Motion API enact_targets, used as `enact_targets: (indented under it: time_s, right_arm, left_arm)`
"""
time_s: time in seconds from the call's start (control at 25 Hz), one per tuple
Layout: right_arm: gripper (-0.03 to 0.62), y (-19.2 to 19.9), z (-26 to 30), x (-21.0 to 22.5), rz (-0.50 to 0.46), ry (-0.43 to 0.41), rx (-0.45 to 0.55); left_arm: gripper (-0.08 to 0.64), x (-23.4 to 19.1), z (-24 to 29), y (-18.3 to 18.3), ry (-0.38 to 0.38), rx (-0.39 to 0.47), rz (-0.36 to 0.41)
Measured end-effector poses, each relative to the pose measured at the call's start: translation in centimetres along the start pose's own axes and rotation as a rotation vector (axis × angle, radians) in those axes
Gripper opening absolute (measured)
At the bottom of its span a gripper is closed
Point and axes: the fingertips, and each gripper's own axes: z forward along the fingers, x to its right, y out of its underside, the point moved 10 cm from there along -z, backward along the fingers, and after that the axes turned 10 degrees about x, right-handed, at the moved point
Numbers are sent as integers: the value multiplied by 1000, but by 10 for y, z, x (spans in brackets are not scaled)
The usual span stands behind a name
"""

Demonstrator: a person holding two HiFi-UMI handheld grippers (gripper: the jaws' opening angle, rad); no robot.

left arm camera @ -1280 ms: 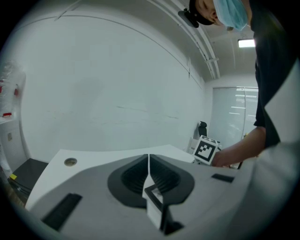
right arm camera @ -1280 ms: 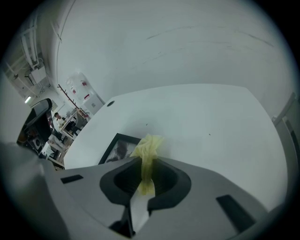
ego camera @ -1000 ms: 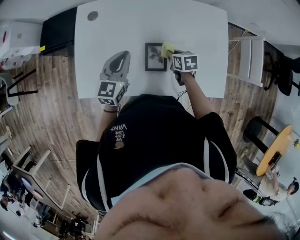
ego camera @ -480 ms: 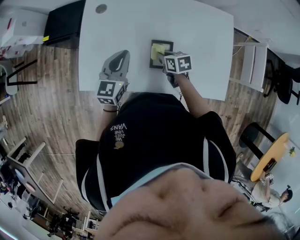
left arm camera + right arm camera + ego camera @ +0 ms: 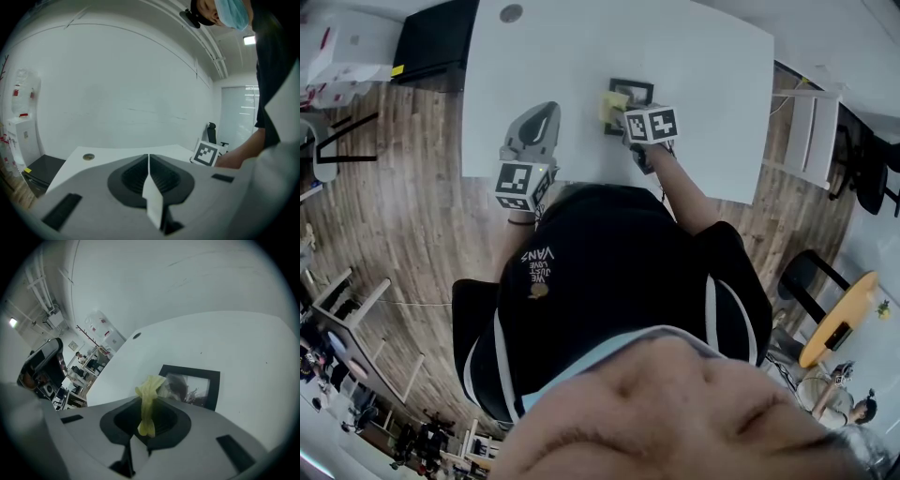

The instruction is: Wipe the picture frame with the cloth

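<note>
A black picture frame lies flat on the white table. My right gripper is shut on a yellow cloth, which rests on the frame's near left corner. My left gripper hovers over the table's front left part, jaws shut with nothing between them, well left of the frame.
A round hole sits in the table's far left corner. A black cabinet stands left of the table, a white chair to its right. Wooden floor surrounds the table.
My right gripper has dragged the cloth leftward and toward me across the frame, from its right side to its near left corner. The left gripper has stayed in place.
</note>
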Motion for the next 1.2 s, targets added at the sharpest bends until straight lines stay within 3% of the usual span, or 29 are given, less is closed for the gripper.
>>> enact_targets:
  time_s: [1.2]
  right_arm:
    - [46, 22, -64, 67, 110, 186, 58]
  left_arm:
    - [18, 28, 42, -2, 166, -9, 26]
